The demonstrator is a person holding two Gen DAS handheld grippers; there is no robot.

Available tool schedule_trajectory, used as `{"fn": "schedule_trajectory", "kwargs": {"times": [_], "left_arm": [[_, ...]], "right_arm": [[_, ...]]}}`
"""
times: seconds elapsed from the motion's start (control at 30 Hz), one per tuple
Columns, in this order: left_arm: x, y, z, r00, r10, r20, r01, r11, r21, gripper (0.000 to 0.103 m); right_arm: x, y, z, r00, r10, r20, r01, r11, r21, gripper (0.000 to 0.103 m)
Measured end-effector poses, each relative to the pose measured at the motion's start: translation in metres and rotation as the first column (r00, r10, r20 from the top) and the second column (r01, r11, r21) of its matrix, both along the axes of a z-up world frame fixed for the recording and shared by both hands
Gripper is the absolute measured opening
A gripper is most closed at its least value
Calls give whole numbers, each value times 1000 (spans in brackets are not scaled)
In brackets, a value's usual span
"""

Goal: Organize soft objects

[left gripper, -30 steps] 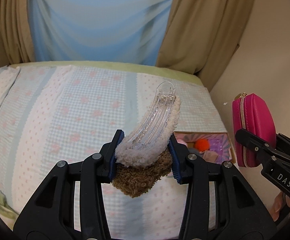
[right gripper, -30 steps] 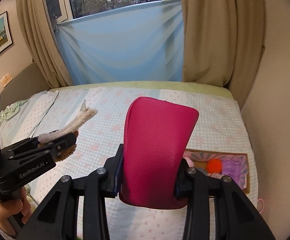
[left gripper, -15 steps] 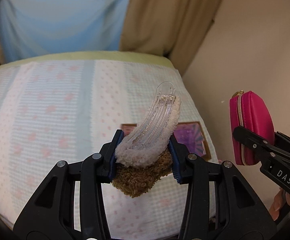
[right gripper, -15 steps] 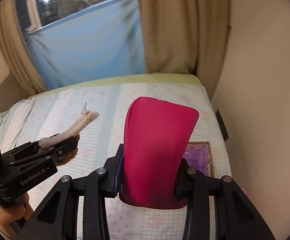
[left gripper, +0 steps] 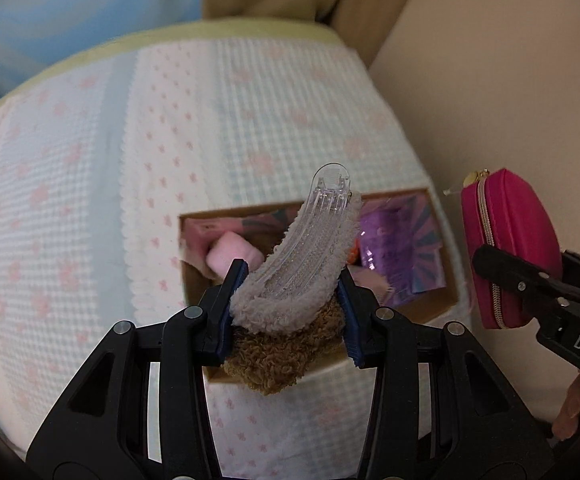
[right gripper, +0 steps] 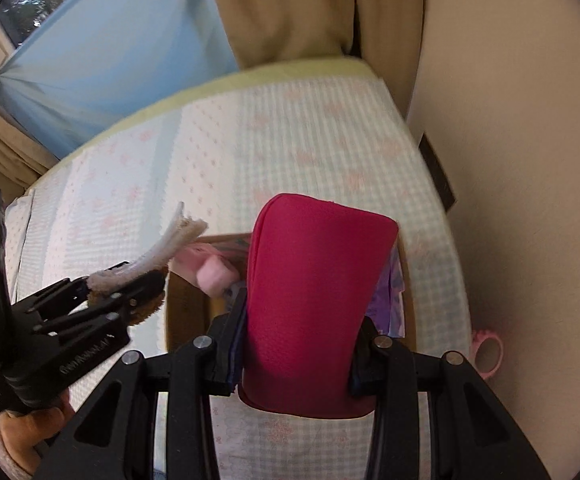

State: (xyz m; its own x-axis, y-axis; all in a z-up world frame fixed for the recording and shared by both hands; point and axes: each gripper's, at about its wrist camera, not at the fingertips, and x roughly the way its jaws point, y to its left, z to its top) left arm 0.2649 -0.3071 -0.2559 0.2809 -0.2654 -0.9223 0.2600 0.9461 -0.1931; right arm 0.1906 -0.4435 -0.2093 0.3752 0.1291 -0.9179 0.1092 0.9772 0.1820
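Observation:
My left gripper (left gripper: pixel 290 300) is shut on a fuzzy hair clip (left gripper: pixel 301 264), grey-white and brown plush with a clear plastic claw, held above a cardboard box (left gripper: pixel 194 280) on the bed. My right gripper (right gripper: pixel 297 344) is shut on a magenta zip pouch (right gripper: pixel 313 300), also held over the box (right gripper: pixel 182 300). The pouch shows at the right in the left wrist view (left gripper: pixel 509 240); the clip shows at the left in the right wrist view (right gripper: pixel 146 264). The box holds a pink soft block (left gripper: pixel 232 258), an orange item and purple packaging (left gripper: pixel 393 248).
The bed (left gripper: pixel 90 200) has a pale blue and white cover with pink dots. A beige wall (left gripper: pixel 509 80) runs along its right side, tan curtains (right gripper: pixel 290 8) and a blue cloth hang behind. A pink ring object (right gripper: pixel 487 354) lies by the wall.
Both grippers swung right and down toward the box, which now sits directly under the clip and pouch. Both grips are unchanged.

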Motion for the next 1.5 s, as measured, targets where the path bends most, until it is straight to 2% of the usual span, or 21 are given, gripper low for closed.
{"fn": "schedule_trajectory", "kwargs": {"times": [0.23,0.33,0.43,0.47,0.5,0.53,0.57,0.6,0.63,0.83,0.93,1.17,1.3,1.5], "left_arm": [[32,-27,-76,994,-12,-109,19,998,63,39],[35,-35,-94,992,-44,-120,55,995,89,39],[35,-40,-99,990,-66,-126,79,992,103,41],[35,-40,-99,990,-67,-123,82,989,127,50],[34,-39,-100,990,-66,-126,83,987,141,75],[34,-37,-101,989,-65,-135,84,986,144,92],[33,-35,-100,988,-65,-142,84,987,135,103],[31,-32,-100,987,-64,-148,82,990,117,103],[28,-28,-101,986,-60,-157,78,991,111,103],[12,-15,-99,985,-45,-168,67,990,127,103],[8,-11,-94,985,-40,-170,61,991,121,103],[-3,-5,-66,991,-44,-123,57,993,100,103],[-16,6,-34,996,-38,-83,45,996,82,103],[-43,44,40,1000,23,15,-23,999,43,103]], "right_arm": [[27,-25,-76,991,-7,-130,13,999,47,36],[32,-36,-99,986,-13,-166,25,997,72,36],[39,-41,-116,979,-3,-203,21,996,85,39],[42,-42,-120,977,-2,-213,21,996,85,40],[43,-42,-121,976,-2,-220,21,996,82,42],[45,-43,-124,975,-2,-224,21,996,82,49],[47,-45,-126,976,-3,-217,23,996,90,58],[48,-46,-125,979,-9,-204,30,995,97,88],[48,-48,-124,981,-16,-191,36,994,101,103],[47,-50,-126,982,-36,-185,51,996,78,103],[42,-51,-124,982,-41,-184,61,993,105,103],[24,-41,-97,988,-52,-143,63,995,76,103],[9,-31,-63,994,-56,-96,62,997,53,103],[-18,0,1,1000,-4,-20,5,1000,23,103]]}}
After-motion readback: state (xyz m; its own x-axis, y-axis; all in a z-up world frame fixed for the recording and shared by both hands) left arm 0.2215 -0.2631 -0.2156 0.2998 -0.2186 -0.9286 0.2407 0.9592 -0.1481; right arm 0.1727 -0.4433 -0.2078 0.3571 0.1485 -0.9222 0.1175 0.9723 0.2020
